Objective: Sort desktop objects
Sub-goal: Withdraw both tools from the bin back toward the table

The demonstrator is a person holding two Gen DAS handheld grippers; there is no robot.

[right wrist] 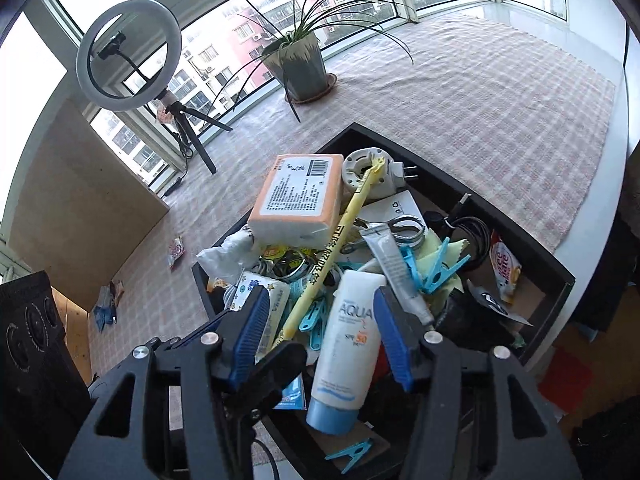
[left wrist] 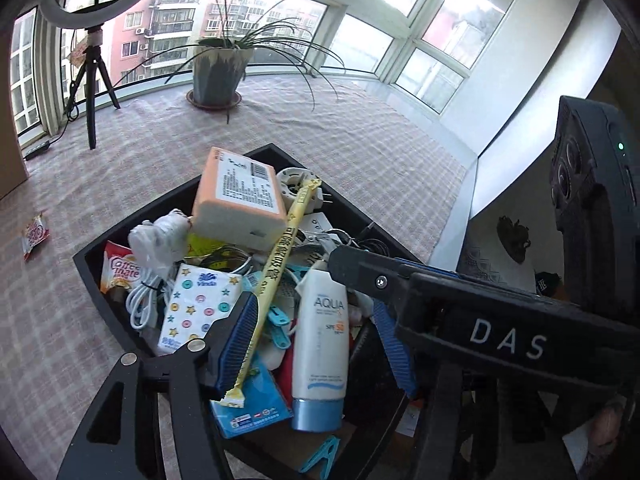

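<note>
A black tray (left wrist: 120, 240) (right wrist: 532, 248) is piled with desktop objects. On top lie a white AQUA sunscreen tube (left wrist: 320, 344) (right wrist: 348, 352), a long yellow sachet stick (left wrist: 280, 264) (right wrist: 340, 240), an orange tissue pack (left wrist: 240, 200) (right wrist: 300, 200), a star-patterned tissue pack (left wrist: 196, 304), blue clothes pegs (right wrist: 436, 268) and a white plug (right wrist: 376, 172). My left gripper (left wrist: 316, 340) is open above the pile, its fingers either side of the sunscreen tube and stick. My right gripper (right wrist: 320, 336) is open above the same tube. The right gripper's body (left wrist: 480, 312) crosses the left wrist view.
The tray sits on a pink checked tablecloth (left wrist: 360, 128). A potted plant (left wrist: 218, 68) (right wrist: 300, 64) and a ring light on a tripod (right wrist: 128, 56) stand at the back by the windows. A red snack packet (left wrist: 35, 236) lies on the cloth to the left.
</note>
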